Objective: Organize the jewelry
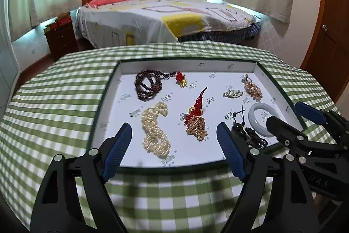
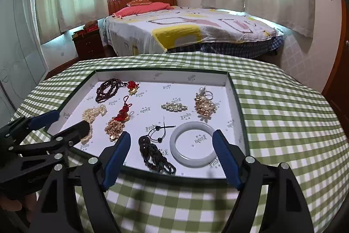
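A shallow white tray (image 1: 218,64) (image 2: 229,88) with a dark green rim sits on the green checked tablecloth and holds jewelry. In it lie a dark red bead string (image 1: 147,84) (image 2: 108,88), a pearl necklace (image 1: 153,128) (image 2: 93,114), a red knot tassel with gold charms (image 1: 196,117) (image 2: 118,121), a small brooch (image 1: 233,93) (image 2: 174,106), a gold cluster piece (image 1: 253,87) (image 2: 205,105), a pale jade bangle (image 1: 259,113) (image 2: 193,145) and a black bead bracelet (image 1: 248,134) (image 2: 154,154). My left gripper (image 1: 174,132) is open above the tray's near edge. My right gripper (image 2: 171,141) is open over the bangle and black beads.
The right gripper shows at the right of the left wrist view (image 1: 305,130), and the left gripper at the left of the right wrist view (image 2: 50,128). Behind the table stand a bed (image 1: 165,16) and a dark nightstand (image 1: 61,38). A wooden door (image 1: 329,36) is at right.
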The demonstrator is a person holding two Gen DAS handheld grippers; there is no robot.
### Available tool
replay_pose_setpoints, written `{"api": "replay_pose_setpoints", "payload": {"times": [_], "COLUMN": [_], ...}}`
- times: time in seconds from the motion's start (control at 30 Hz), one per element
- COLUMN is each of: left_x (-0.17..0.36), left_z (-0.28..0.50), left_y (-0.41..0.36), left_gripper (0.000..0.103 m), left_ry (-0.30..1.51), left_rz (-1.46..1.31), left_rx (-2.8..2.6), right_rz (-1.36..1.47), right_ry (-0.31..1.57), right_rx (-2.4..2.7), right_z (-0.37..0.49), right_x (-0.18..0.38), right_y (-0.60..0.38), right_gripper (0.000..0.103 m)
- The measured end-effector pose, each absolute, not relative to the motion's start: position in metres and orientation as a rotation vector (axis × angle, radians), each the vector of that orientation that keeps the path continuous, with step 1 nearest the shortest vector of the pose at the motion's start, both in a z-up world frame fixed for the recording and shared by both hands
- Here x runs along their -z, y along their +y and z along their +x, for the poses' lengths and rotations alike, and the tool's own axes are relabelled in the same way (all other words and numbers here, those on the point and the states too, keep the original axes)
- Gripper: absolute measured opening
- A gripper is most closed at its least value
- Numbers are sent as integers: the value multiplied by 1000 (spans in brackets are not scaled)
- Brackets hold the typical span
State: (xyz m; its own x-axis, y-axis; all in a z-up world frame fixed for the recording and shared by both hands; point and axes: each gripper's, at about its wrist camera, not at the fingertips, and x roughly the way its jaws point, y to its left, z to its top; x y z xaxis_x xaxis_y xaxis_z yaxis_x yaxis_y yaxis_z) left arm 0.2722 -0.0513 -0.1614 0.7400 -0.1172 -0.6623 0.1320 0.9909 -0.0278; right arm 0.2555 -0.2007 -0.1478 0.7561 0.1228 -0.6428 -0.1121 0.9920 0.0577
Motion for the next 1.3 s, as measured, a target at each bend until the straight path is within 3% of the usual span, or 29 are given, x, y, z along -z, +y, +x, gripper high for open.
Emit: {"api": "replay_pose_setpoints", "payload": {"times": [0.63, 1.3], "left_x": [74, 12], "left_z": [151, 57], "left_y": [-18, 3], "left_gripper": [97, 98], "left_ry": [588, 436], "left_rz": [26, -3], "left_rx": [14, -40], "right_rz": [12, -7], "right_ry": [574, 434], "right_rx": [-126, -105], "right_z": [148, 73], "right_x": [70, 20], "right_y": [-201, -204], "right_gripper": [80, 81]}}
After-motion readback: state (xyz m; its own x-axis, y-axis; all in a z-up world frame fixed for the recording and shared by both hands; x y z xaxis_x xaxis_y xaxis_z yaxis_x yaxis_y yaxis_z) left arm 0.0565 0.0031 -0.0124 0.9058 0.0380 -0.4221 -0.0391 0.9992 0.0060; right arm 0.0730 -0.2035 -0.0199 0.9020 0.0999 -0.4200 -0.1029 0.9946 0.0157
